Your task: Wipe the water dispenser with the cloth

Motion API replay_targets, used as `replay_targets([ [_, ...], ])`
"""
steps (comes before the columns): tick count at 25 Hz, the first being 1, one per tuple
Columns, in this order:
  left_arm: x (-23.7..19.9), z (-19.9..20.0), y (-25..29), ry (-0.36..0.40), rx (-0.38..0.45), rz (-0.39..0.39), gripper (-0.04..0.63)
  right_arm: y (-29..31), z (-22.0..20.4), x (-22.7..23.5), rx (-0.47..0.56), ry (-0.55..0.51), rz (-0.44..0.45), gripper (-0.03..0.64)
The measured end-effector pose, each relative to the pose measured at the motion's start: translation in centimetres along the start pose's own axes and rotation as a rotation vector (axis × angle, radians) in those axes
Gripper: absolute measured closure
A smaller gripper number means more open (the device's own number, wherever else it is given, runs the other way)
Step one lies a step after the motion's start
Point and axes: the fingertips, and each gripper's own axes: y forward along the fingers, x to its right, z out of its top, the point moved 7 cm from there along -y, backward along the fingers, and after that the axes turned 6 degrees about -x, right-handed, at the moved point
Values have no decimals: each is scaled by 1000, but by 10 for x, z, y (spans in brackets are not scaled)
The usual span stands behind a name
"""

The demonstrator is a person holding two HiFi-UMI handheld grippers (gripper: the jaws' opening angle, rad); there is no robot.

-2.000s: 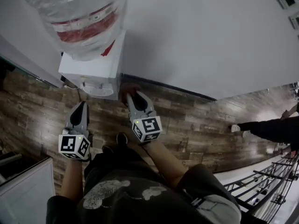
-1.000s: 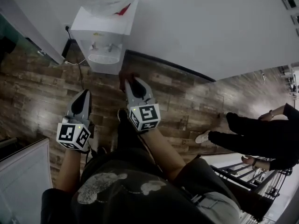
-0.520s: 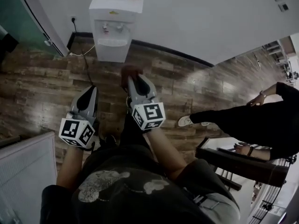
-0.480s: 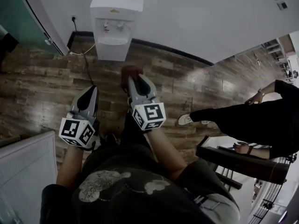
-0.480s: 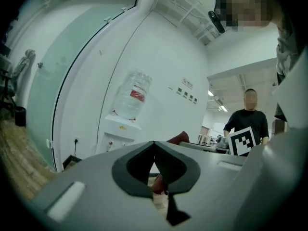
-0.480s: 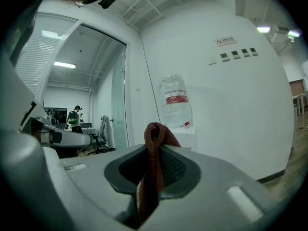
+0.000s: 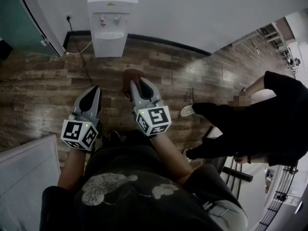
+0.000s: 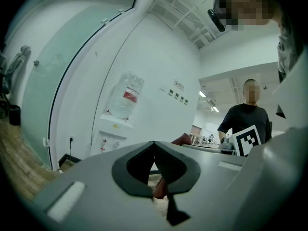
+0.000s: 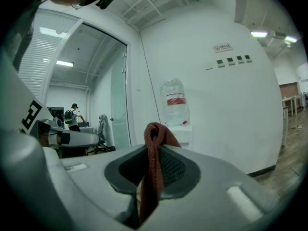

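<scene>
Cloth [image 9: 155,153], reddish-brown, is clamped between the jaws of the right gripper [image 7: 138,82]. A folded loop stands up above the jaw tips and the rest hangs down between the pads. In the head view the cloth shows as a small bunch at that gripper's tip, over the floor.

Water dispenser [image 7: 108,28], white, stands against the white wall [image 7: 192,8], ahead of both grippers and well apart from the cloth; there is no contact between cloth and dispenser. The two gripper views show a clear bottle [image 8: 124,97] with a red label upturned on the dispenser's top.

Left gripper [image 7: 91,91] is held just beside the right one, to its left. Its jaws are closed tip to tip and hold nothing.

The floor [image 7: 48,81] is dark wood plank. A cord [image 7: 81,49] runs along it from a wall socket towards the dispenser's left side. A green-tinted glass partition [image 7: 21,18] stands left of the dispenser. A bystander [image 7: 260,124] in dark clothing stands at the right, clear of both grippers.
</scene>
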Motion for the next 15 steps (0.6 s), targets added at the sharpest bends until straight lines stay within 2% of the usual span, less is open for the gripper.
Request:
replay_targets([
  [5,10,-4,5,9,-13,-40,575,-7,-4,2,-8,0,-7,575],
  [15,21,-12,11,15,-43,-43,576,-18,-9,0,-32,-20,6,577],
])
